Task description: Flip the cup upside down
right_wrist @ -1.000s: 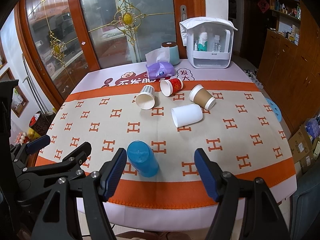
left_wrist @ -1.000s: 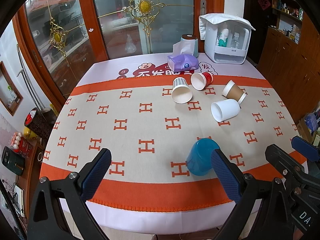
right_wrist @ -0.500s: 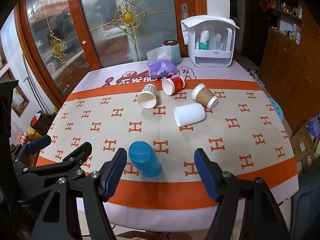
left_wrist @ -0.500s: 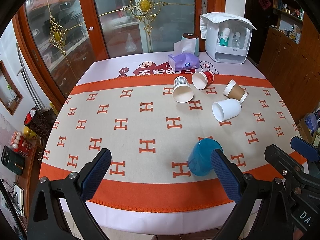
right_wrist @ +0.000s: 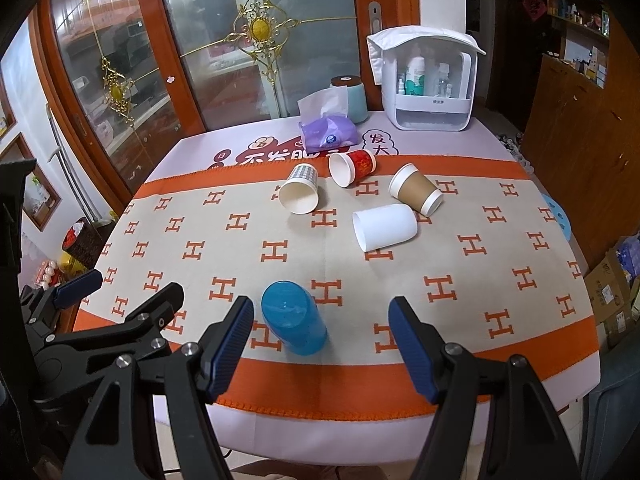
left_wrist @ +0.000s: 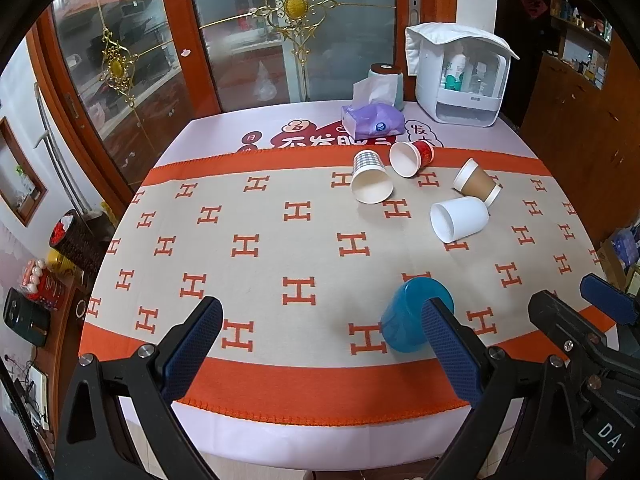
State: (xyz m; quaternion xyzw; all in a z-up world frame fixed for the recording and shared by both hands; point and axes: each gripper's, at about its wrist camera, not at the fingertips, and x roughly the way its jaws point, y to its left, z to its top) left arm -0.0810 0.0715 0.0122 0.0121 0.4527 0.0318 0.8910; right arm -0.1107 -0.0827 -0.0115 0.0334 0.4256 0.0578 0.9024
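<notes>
A blue plastic cup (left_wrist: pixel 412 314) (right_wrist: pixel 294 322) stands mouth-down near the table's front edge, just beyond the grippers. Four paper cups lie on their sides farther back: a checked one (left_wrist: pixel 370 176) (right_wrist: pixel 302 190), a red one (left_wrist: pixel 412 156) (right_wrist: pixel 354 166), a brown one (left_wrist: pixel 476 182) (right_wrist: pixel 416 192) and a white one (left_wrist: pixel 460 218) (right_wrist: pixel 386 226). My left gripper (left_wrist: pixel 320 320) is open and holds nothing; its right finger overlaps the blue cup in the left wrist view. My right gripper (right_wrist: pixel 322 312) is also open, the blue cup sitting just past its left finger.
At the back of the table (left_wrist: pixel 280 436) are a purple tissue pack (left_wrist: pixel 372 122), a teal canister (right_wrist: pixel 354 98) and a white storage box (left_wrist: pixel 460 80). Glass doors stand behind, wooden cabinets (right_wrist: pixel 580 120) to the right. The cloth's left half holds nothing.
Both views have shifted only slightly. The cups stay where they were on the cloth, and both grippers remain open.
</notes>
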